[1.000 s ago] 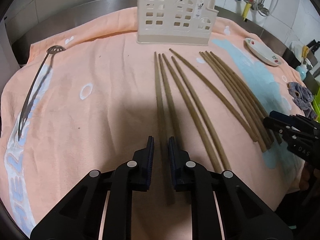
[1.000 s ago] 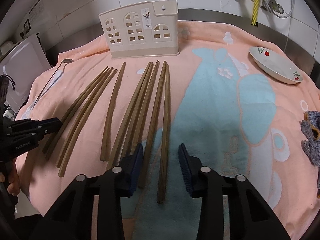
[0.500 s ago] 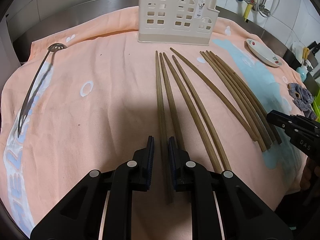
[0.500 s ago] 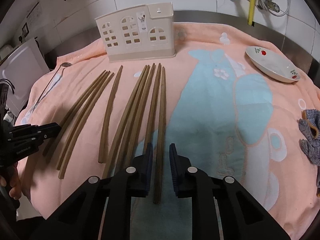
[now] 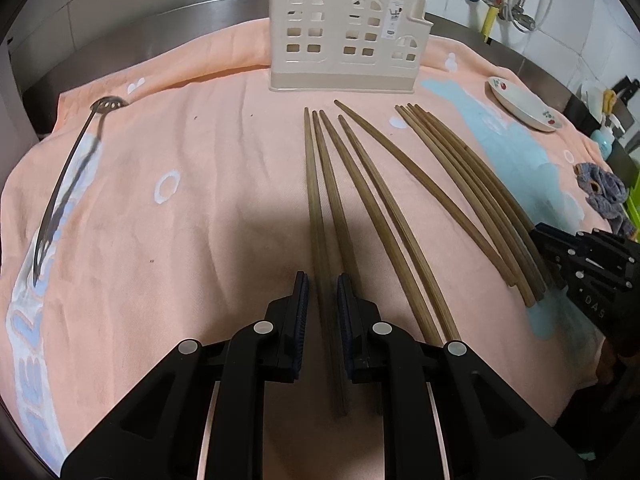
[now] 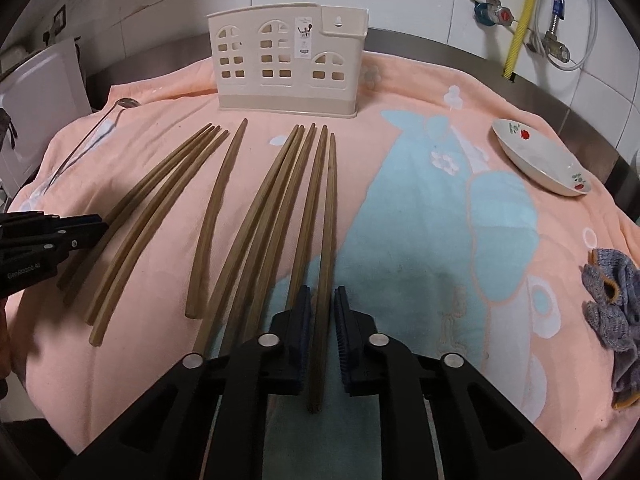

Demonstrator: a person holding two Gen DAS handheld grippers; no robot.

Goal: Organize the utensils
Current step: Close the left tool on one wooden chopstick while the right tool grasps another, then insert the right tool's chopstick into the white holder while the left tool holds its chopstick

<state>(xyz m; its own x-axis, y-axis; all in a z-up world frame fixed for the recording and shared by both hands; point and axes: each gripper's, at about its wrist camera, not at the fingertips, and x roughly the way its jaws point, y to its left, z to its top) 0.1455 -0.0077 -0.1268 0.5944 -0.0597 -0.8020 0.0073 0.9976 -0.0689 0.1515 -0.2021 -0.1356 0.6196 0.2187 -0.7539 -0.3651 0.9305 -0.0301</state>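
Several long brown chopsticks [image 5: 400, 208] [image 6: 256, 224] lie fanned out on a peach towel [image 5: 200, 140] [image 6: 400, 92], pointing at a cream utensil holder [image 5: 348, 52] [image 6: 288, 64] with arched cut-outs. My left gripper [image 5: 322, 284] is shut on the leftmost chopstick [image 5: 316, 200], near its close end. My right gripper [image 6: 322, 294] is shut on the rightmost chopstick [image 6: 326, 220], whose end sticks out toward the camera. Each gripper shows at the edge of the other view: the right gripper [image 5: 538, 232] by the right bundle's ends, the left gripper [image 6: 100, 226] by the left bundle's.
A long metal slotted spoon [image 5: 68, 172] [image 6: 80, 148] lies at the towel's left edge. A small flowered dish [image 5: 524, 108] [image 6: 540, 160] sits at the back right. A crumpled grey cloth [image 5: 604, 192] [image 6: 612, 308] lies at the right edge. Pipes and valves run along the tiled wall.
My right gripper's jaws came together from wide apart onto the rightmost chopstick. The left gripper kept its grip and did not move.
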